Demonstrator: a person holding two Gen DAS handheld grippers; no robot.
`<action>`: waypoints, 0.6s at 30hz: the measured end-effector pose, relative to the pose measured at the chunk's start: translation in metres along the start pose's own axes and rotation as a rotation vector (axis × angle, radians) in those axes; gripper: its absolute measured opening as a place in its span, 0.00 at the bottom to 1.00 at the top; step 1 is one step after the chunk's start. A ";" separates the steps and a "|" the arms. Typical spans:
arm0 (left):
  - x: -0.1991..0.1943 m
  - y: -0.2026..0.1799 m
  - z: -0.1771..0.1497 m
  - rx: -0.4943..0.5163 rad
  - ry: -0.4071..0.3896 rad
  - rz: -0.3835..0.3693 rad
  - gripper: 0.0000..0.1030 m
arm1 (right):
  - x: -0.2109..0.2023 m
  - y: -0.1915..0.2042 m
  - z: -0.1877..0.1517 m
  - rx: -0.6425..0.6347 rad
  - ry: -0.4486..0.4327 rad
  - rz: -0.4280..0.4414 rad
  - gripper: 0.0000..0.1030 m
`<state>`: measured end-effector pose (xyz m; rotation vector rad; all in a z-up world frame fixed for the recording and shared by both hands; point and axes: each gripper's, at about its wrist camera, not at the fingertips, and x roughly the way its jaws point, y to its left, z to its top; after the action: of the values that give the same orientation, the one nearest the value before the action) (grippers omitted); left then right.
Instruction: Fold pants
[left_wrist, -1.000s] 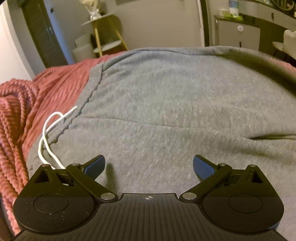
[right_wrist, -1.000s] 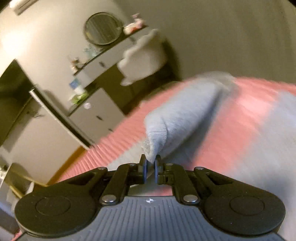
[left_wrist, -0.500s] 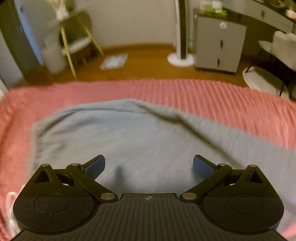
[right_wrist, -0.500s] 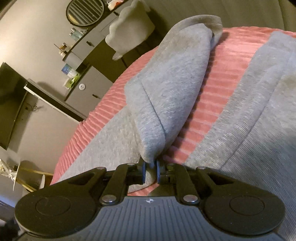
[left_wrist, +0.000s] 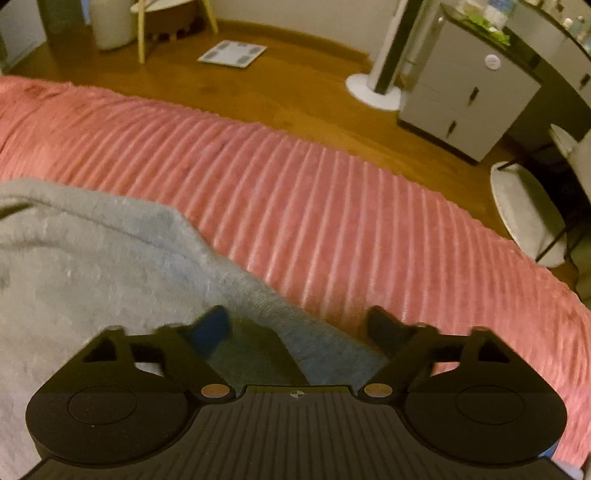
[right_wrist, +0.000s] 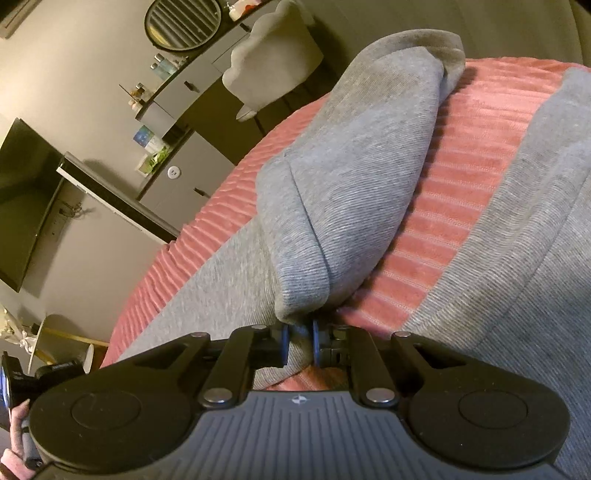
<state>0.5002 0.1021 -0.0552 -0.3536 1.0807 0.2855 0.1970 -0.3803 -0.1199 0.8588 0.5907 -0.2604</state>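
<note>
Grey sweatpants (left_wrist: 92, 266) lie on a ribbed pink bedspread (left_wrist: 332, 206). In the left wrist view my left gripper (left_wrist: 299, 326) hovers over the pants' edge where it meets the bedspread; its jaws are closing with the fabric edge lying between them, and the pads do not press on it. In the right wrist view my right gripper (right_wrist: 297, 341) is shut on the cuff of a pant leg (right_wrist: 347, 177), which is lifted and doubled back above the bedspread (right_wrist: 461, 206). More of the grey pants (right_wrist: 535, 295) spreads out at the right.
Beyond the bed's far edge is wooden floor (left_wrist: 277, 96) with a bathroom scale (left_wrist: 232, 53), a white fan base (left_wrist: 373, 88) and a grey drawer cabinet (left_wrist: 465, 99). A dark TV (right_wrist: 22, 199), round mirror (right_wrist: 183, 22) and pale chair (right_wrist: 273, 62) line the wall. A hand (right_wrist: 14, 435) shows at lower left.
The left gripper swept from the drawstring waistband across the pants to their edge near the bed's side, and its jaws have narrowed. The right gripper sank a little, still holding the cuff.
</note>
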 end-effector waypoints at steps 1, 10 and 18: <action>-0.005 0.002 -0.001 0.009 -0.010 -0.004 0.54 | 0.000 0.000 0.001 0.005 0.003 0.004 0.11; -0.071 0.043 -0.017 -0.035 -0.010 -0.103 0.08 | 0.000 -0.014 0.016 0.046 0.030 0.094 0.10; -0.196 0.119 -0.116 0.053 -0.142 -0.216 0.08 | -0.094 -0.013 0.040 0.074 -0.154 0.278 0.08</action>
<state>0.2736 0.1513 0.0541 -0.3937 0.9004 0.0877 0.1302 -0.4215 -0.0529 0.9715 0.3147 -0.0944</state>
